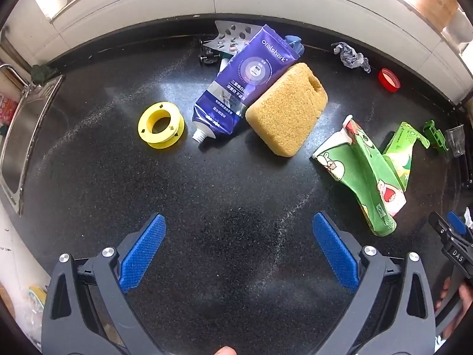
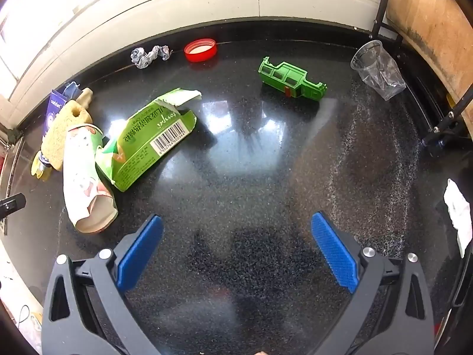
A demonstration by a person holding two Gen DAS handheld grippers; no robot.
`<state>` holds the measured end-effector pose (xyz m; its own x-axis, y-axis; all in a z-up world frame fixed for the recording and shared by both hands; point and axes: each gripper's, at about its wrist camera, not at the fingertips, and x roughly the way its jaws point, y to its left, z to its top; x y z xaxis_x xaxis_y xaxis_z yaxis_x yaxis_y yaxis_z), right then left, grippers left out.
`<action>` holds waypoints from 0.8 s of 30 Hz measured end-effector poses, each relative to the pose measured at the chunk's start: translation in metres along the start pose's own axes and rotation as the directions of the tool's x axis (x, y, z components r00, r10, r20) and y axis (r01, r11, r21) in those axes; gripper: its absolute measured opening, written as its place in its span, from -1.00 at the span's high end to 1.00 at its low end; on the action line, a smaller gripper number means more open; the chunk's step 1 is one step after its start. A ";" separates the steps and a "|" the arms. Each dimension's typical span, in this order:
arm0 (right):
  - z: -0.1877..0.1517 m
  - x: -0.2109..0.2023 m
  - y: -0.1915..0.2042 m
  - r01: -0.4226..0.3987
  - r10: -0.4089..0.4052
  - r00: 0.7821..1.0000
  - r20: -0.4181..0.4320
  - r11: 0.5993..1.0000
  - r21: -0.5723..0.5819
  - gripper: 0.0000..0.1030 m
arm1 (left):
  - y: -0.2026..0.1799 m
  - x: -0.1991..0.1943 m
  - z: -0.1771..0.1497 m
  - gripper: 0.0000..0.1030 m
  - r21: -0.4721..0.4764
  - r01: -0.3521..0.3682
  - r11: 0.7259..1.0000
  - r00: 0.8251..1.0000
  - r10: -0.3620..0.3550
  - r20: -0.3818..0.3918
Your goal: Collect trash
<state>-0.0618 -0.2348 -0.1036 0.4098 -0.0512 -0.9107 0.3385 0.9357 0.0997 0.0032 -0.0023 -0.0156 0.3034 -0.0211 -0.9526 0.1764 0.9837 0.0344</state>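
Both my grippers hang over the speckled black countertop (image 2: 236, 162). The left gripper (image 1: 239, 245) and right gripper (image 2: 236, 245) are spread wide with nothing between the pads. Trash is still scattered on the counter: a crushed cartoon paper cup (image 2: 84, 177) lies on its side, looks empty, touching a torn green carton (image 2: 147, 139). The clear plastic cup (image 2: 377, 69) is tipped over too, probably empty, hard to say.

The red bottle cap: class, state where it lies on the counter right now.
The red bottle cap lies open side up at the counter's back edge near the tiled wall, just right of the crumpled foil wrapper in the right wrist view; the left wrist view shows it far right.
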 end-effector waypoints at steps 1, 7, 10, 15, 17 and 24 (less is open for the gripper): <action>0.000 -0.001 0.002 0.002 -0.002 1.000 -0.002 1.000 0.001 -0.89 | -0.001 0.001 -0.001 -0.88 -0.001 0.000 1.000 1.000 0.000 -0.001; -0.001 0.009 0.003 -0.017 0.018 0.999 -0.035 1.000 0.023 -0.89 | 0.004 0.008 -0.003 -0.88 -0.023 0.005 1.000 1.000 -0.006 -0.026; 0.000 0.013 0.006 -0.010 0.011 0.999 -0.042 1.000 0.024 -0.89 | 0.010 0.010 -0.001 -0.88 -0.033 0.013 0.999 0.999 -0.014 -0.037; 0.002 0.021 0.008 -0.040 0.042 0.996 -0.072 0.999 0.027 -0.89 | 0.018 0.014 0.000 -0.88 -0.052 0.014 0.999 0.999 -0.017 -0.052; 0.003 0.024 0.009 -0.045 0.047 0.995 -0.085 0.999 0.022 -0.89 | 0.020 0.016 0.001 -0.88 -0.059 0.015 0.998 0.998 -0.019 -0.059; -0.002 0.026 0.004 -0.043 0.046 0.995 -0.093 0.999 0.030 -0.89 | 0.019 0.019 -0.001 -0.88 -0.061 0.017 0.998 0.997 -0.021 -0.073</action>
<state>-0.0517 -0.2318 -0.1281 0.3442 0.0246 -0.9386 0.3460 0.9260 0.1511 0.0116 0.0166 -0.0333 0.2303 -0.0291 -0.9727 0.1237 0.9923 -0.0004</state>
